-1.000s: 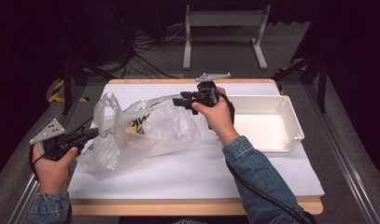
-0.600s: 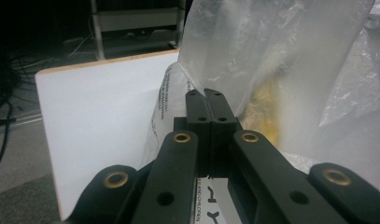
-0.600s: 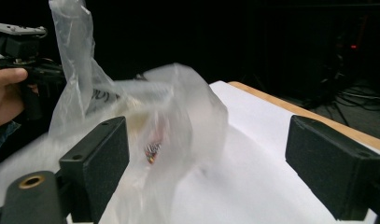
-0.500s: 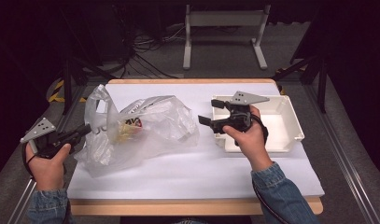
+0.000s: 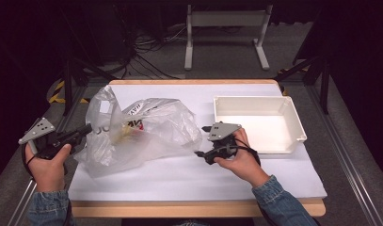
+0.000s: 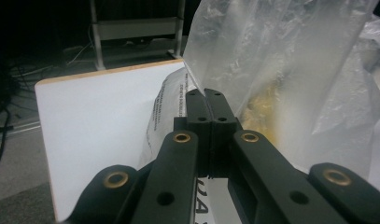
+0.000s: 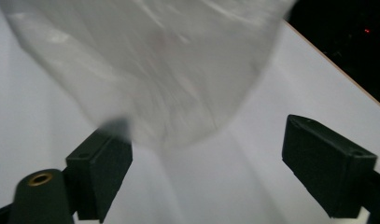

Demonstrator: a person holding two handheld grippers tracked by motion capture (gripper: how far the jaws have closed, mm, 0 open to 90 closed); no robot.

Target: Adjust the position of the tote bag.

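The table (image 5: 274,181), under a white sheet, carries everything. Beyond the right tongs (image 5: 202,141) and just to their right stands a white tray (image 5: 292,123), with nothing visible in it. Between the two tongs lies the bag (image 5: 147,132), clear crinkled plastic with something yellowish inside; its near corner sags to the sheet right in front of the right tongs.

The left tongs (image 6: 205,100) are clenched on a fold of the bag's edge, holding that side up off the sheet. The right tongs have just been opening; their jaws stand wide apart, released, with the bag's low corner (image 7: 178,126) hanging ahead of them and nothing pinched.

Risks, as I judge them: the film is slack and slippery, so a close here may catch only a thin wisp that tears or slides out. With one side lifted, a pull from the left tongs could drag the bag away from the right tongs, or tip the contents out.
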